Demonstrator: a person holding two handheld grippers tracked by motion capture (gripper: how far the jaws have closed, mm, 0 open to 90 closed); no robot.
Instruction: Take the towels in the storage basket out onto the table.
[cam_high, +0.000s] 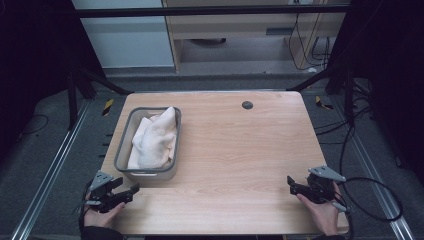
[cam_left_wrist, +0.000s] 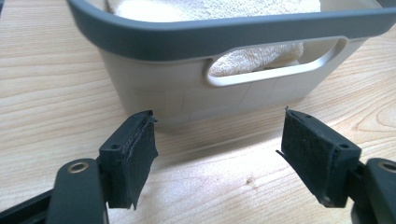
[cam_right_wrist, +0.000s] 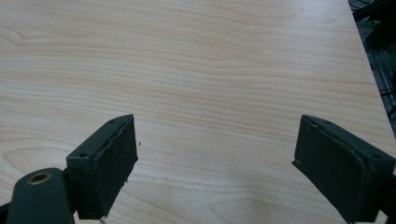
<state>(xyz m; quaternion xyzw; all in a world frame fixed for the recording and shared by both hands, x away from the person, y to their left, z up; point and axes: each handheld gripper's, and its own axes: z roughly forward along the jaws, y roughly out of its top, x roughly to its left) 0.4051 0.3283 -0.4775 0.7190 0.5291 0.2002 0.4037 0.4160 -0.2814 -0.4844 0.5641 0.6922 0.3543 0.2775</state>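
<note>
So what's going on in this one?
Nothing is being handled. A person holds the left gripper and the right gripper low at the table's near corners, jaws open and empty. A grey-rimmed basket with a white towel in it sits just ahead of the left gripper.

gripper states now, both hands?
Left gripper: open, empty, facing the basket.
Right gripper: open, empty, over the table.
</note>
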